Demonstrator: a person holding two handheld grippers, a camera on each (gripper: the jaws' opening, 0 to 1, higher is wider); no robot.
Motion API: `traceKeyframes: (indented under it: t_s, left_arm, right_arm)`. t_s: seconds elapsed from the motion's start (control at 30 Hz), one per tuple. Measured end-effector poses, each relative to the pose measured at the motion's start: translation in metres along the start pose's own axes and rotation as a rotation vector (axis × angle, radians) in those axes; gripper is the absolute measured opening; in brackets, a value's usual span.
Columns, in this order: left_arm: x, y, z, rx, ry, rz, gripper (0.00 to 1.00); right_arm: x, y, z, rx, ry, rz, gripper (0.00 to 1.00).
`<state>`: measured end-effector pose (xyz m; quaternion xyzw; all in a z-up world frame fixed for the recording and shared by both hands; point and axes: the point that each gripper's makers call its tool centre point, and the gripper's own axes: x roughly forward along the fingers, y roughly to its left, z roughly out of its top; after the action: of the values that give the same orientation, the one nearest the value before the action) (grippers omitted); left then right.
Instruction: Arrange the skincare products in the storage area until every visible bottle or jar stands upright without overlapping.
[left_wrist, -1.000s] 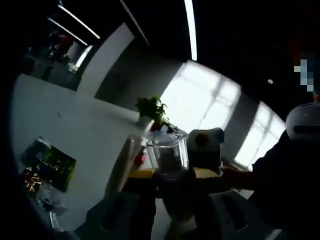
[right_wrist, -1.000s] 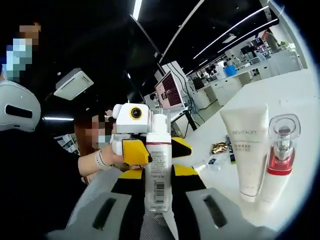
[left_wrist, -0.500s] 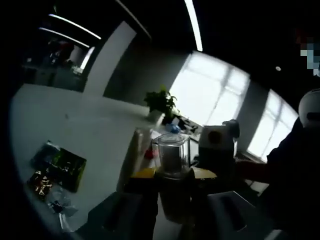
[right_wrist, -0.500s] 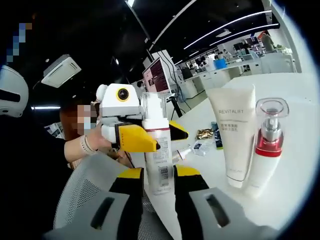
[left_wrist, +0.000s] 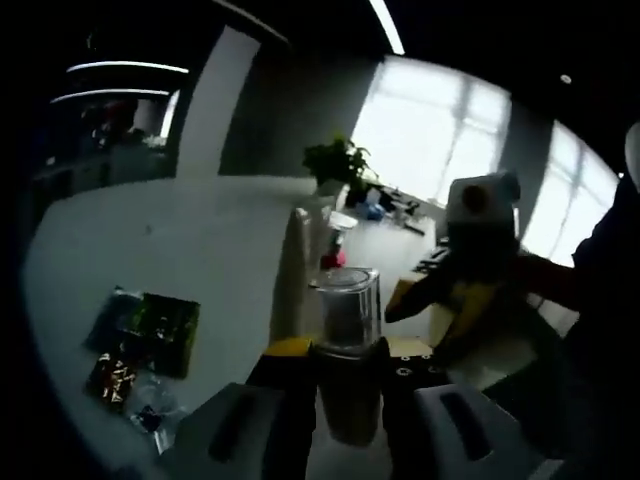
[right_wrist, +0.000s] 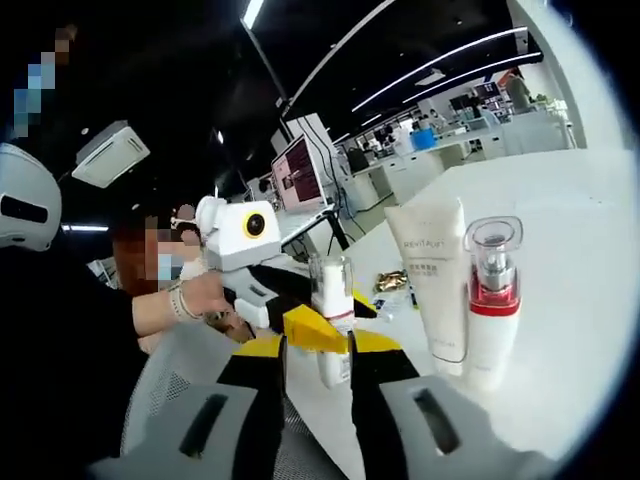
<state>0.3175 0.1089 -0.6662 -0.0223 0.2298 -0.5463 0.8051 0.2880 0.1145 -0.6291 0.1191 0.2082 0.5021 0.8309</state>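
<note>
Pump bottle (right_wrist: 333, 320) apparently released by right tongs (right_wrist: 317, 368), farther off

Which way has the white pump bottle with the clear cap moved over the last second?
Yes. In the right gripper view the white pump bottle has gone farther from the camera, toward the standing white tube.

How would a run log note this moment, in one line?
left claw: shut on bottle | right claw: grip unclear | tube, pump: upright on table
</note>
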Motion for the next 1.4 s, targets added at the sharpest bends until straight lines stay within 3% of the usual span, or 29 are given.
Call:
traceKeyframes:
  t_s: [0.17, 0.3, 0.63, 0.8, 0.93, 1.0, 1.17, 1.33, 1.4]
  left_arm:
    - [0.006, -0.001, -0.003, 0.022, 0.016, 0.006, 0.2]
    - [0.012, -0.005, 0.0, 0.034, -0.001, 0.006, 0.2]
    - [0.029, -0.014, -0.001, 0.091, 0.02, -0.006, 0.2]
    - [0.033, -0.014, 0.002, 0.117, 0.016, 0.007, 0.2]
    - [0.036, -0.014, 0.0, 0.146, 0.042, 0.013, 0.21]
    - [0.036, -0.018, -0.009, 0.151, 0.092, -0.037, 0.21]
    - [0.036, -0.018, -0.016, 0.18, 0.133, -0.069, 0.21]
    - [0.038, -0.012, -0.029, 0.223, 0.208, -0.046, 0.21]
    - [0.037, -0.01, -0.034, 0.226, 0.226, -0.042, 0.21]
  right_arm:
    - [0.0, -0.007, 0.012, 0.009, -0.044, -0.065, 0.25]
    - [0.001, -0.02, 0.017, 0.099, -0.065, -0.142, 0.26]
    - [0.006, -0.034, 0.019, 0.074, -0.068, -0.245, 0.26]
    - [0.007, -0.037, 0.016, 0.092, -0.066, -0.254, 0.24]
    - [0.005, -0.039, 0.016, 0.038, -0.055, -0.266, 0.21]
    - [0.005, -0.04, 0.009, 0.03, -0.026, -0.26, 0.2]
    - [0.005, -0.037, 0.003, -0.017, -0.025, -0.232, 0.2]
    - [0.008, -0.037, 0.003, -0.136, -0.018, -0.218, 0.2]
    - [0.007, -0.039, 0.002, -0.141, -0.017, -0.218, 0.2]
